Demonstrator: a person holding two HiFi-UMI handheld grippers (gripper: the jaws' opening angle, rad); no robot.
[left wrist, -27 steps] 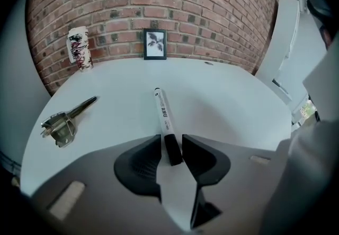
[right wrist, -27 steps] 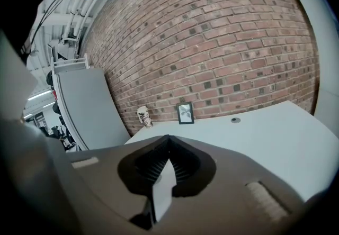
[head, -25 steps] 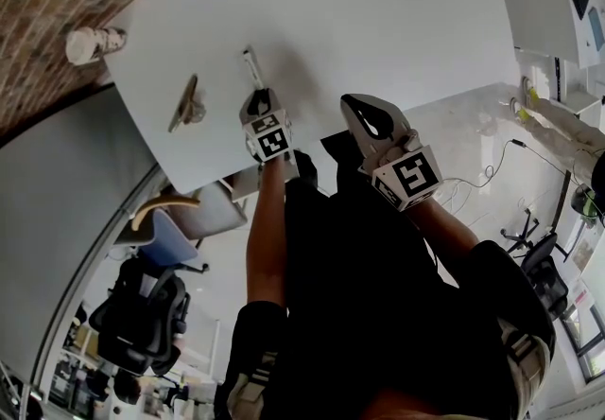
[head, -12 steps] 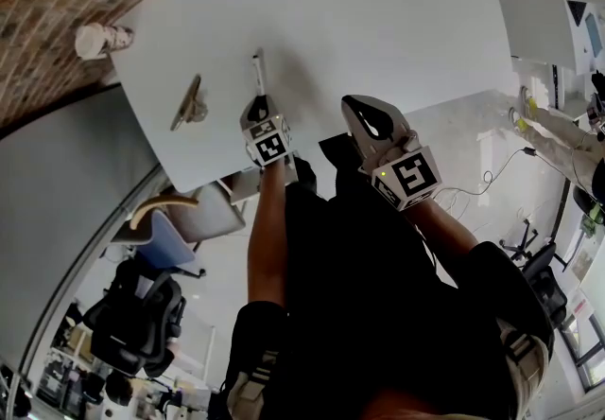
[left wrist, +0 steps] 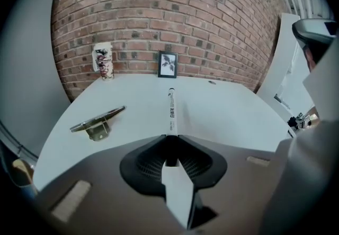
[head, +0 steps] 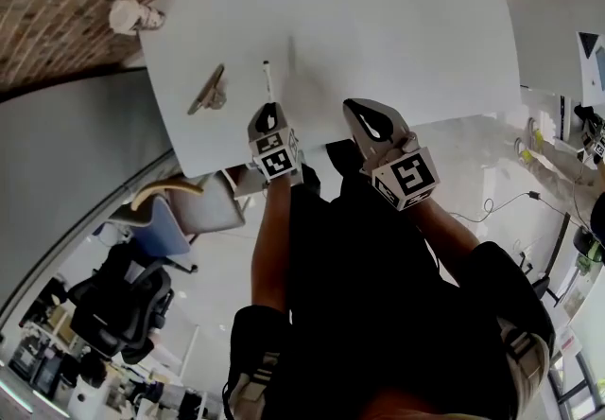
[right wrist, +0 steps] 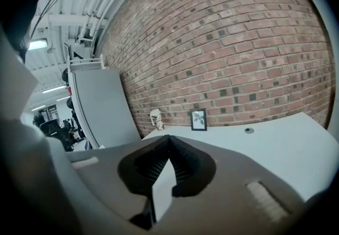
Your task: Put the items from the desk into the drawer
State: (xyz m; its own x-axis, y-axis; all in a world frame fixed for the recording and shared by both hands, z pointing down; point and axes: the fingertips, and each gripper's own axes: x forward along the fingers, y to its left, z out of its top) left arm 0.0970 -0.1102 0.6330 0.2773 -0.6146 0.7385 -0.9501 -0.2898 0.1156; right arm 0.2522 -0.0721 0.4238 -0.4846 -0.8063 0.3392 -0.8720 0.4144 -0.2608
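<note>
Left of frame centre, the left gripper (head: 269, 109), its jaws having just closed, clasped a white pen (head: 267, 79) over the table (head: 397, 21), while the right gripper (head: 357, 109) was clenched on nothing.

Black top (head: 378, 286); grey left gripper (head: 268, 110)

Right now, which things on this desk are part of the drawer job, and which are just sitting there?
Job: pen, held by the left gripper, jaws just closed on it; metal bracket lying on the desk, likely next.
Probably bystanders: framed picture and patterned cup at the brick wall; cable grommet.
</note>
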